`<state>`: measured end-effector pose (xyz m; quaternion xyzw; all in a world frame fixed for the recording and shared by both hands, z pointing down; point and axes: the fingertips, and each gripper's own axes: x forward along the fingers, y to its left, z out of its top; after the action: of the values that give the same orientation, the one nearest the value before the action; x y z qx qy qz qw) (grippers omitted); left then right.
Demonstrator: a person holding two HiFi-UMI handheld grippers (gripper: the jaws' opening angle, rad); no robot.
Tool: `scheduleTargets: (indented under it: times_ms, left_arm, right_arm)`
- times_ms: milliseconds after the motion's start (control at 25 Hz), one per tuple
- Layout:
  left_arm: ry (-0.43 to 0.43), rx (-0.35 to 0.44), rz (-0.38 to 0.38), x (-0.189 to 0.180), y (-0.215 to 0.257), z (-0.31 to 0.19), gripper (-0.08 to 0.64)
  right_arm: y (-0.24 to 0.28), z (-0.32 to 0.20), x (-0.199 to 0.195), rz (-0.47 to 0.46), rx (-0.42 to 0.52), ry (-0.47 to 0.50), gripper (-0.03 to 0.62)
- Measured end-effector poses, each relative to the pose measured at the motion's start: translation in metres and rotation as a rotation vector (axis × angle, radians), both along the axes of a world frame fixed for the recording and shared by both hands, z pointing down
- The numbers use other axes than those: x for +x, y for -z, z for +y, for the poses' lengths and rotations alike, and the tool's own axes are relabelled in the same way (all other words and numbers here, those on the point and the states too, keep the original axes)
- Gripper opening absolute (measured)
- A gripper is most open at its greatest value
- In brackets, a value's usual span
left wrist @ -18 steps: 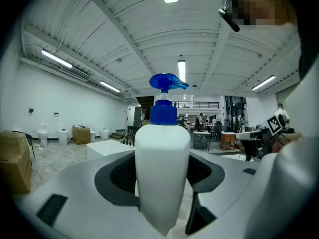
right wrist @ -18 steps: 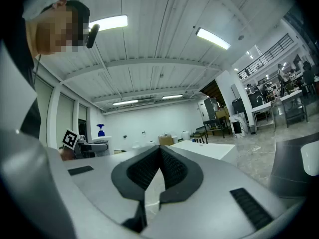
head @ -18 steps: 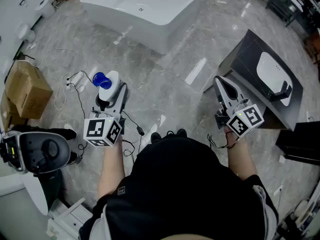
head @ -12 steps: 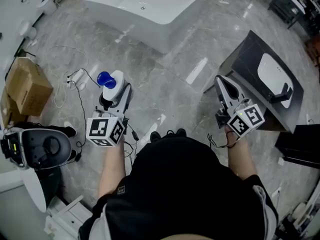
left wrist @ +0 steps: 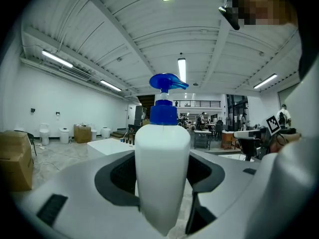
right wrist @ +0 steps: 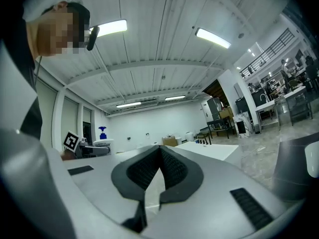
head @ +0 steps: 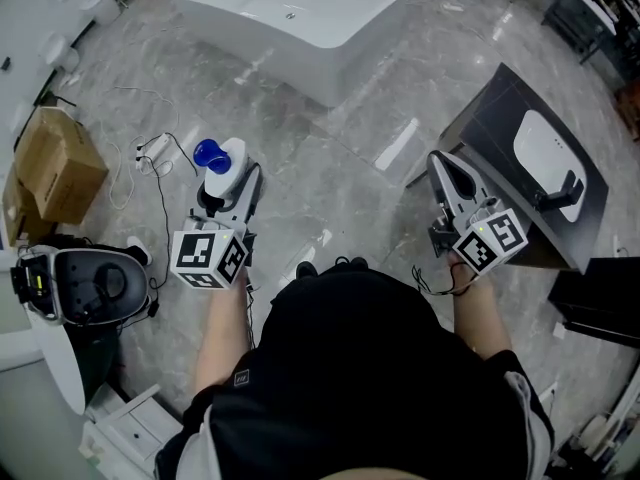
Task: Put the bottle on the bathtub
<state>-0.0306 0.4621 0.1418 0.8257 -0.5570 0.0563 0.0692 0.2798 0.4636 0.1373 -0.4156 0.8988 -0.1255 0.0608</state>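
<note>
A white bottle (head: 222,158) with a blue pump top stands upright between the jaws of my left gripper (head: 225,180), which is shut on its body. In the left gripper view the bottle (left wrist: 162,168) fills the middle, with the pads against both its sides. The white bathtub (head: 300,18) stands on the floor well ahead of it, and it shows small behind the bottle as the bathtub (left wrist: 107,146). My right gripper (head: 446,171) is held level at the right, shut and empty, its pads meeting in the right gripper view (right wrist: 160,156).
A cardboard box (head: 55,163) and a loose cable (head: 150,158) lie on the marble floor at the left. A white and black machine (head: 85,288) sits near my left arm. A dark cabinet with a white basin (head: 500,138) stands just beyond the right gripper.
The head view has shifted slightly, so the floor objects sit a little differently. Both grippers hold the same pose, and the bottle stays in the left one.
</note>
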Motion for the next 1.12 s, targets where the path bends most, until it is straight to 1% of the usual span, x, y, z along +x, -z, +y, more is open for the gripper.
scheduleTargets:
  times_ms: [160, 320, 400, 520, 760, 840, 960, 1120]
  left_arm:
    - [0.005, -0.003, 0.004, 0.018, -0.004, 0.010, 0.272]
    - [0.005, -0.025, 0.011, 0.038, -0.013, 0.020, 0.272]
    - [-0.001, -0.035, 0.011, 0.044, -0.017, 0.019, 0.272]
    - [-0.006, -0.032, 0.019, 0.048, -0.019, 0.005, 0.272]
    - [-0.036, -0.033, 0.025, 0.042, -0.027, -0.048, 0.272]
    - [-0.046, -0.038, 0.026, 0.035, -0.031, -0.074, 0.272]
    - [-0.059, -0.067, 0.020, 0.021, -0.039, -0.122, 0.272]
    - [-0.108, -0.071, -0.006, 0.005, -0.037, -0.179, 0.272]
  right_arm:
    - [-0.002, 0.009, 0.018, -0.036, -0.002, 0.018, 0.028]
    - [-0.016, 0.014, 0.041, -0.072, -0.049, 0.005, 0.028]
    - [-0.021, 0.015, 0.048, -0.081, -0.068, -0.001, 0.029]
    - [-0.025, 0.005, 0.055, -0.071, -0.080, -0.006, 0.029]
    - [-0.030, -0.038, 0.046, -0.061, -0.093, -0.019, 0.029]
    - [-0.034, -0.061, 0.038, -0.056, -0.099, -0.025, 0.029]
    - [-0.036, -0.102, 0.025, -0.066, -0.109, -0.042, 0.029]
    - [-0.036, -0.153, 0.003, -0.067, -0.121, -0.062, 0.029]
